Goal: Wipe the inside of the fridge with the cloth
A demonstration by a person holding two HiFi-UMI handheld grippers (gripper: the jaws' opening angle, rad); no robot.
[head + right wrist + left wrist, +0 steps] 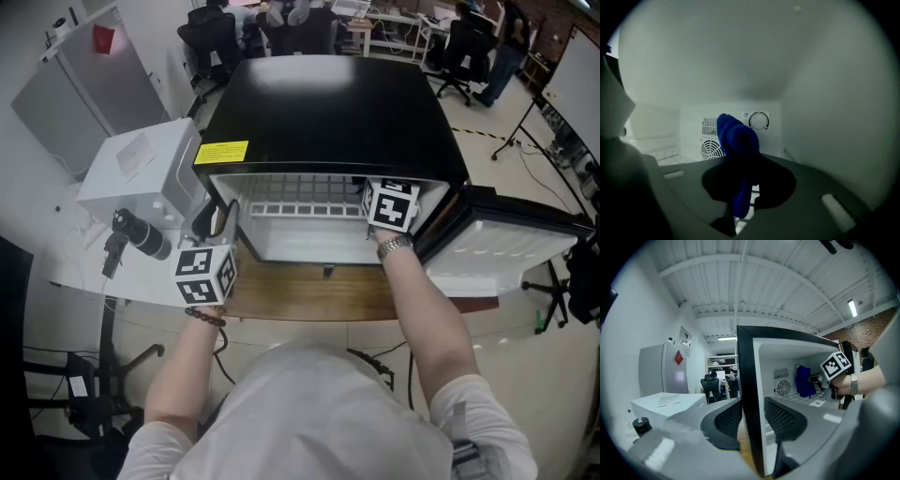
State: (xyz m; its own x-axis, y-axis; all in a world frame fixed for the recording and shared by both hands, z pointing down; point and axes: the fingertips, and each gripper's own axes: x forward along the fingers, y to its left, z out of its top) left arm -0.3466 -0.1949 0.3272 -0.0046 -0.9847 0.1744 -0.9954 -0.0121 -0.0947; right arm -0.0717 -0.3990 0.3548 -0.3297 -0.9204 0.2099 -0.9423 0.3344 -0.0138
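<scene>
cloth point(736, 140) in right gripper point(746, 187) inside fridge point(328, 103); left gripper point(752, 420) clamps edge point(746, 376).

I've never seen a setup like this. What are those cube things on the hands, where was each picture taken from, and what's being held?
No robot here: a person holds a gripper in each hand, and the patterned cubes are part of those. The head view comes from a camera on the person's head, looking down at a black fridge on a wooden table, its door swung open to the right. The other two pictures come from cameras riding on the grippers. The left gripper clamps the front edge of the fridge's left wall. The right gripper reaches inside and pinches a blue cloth, in front of the fan grille and dial on the back wall.
</scene>
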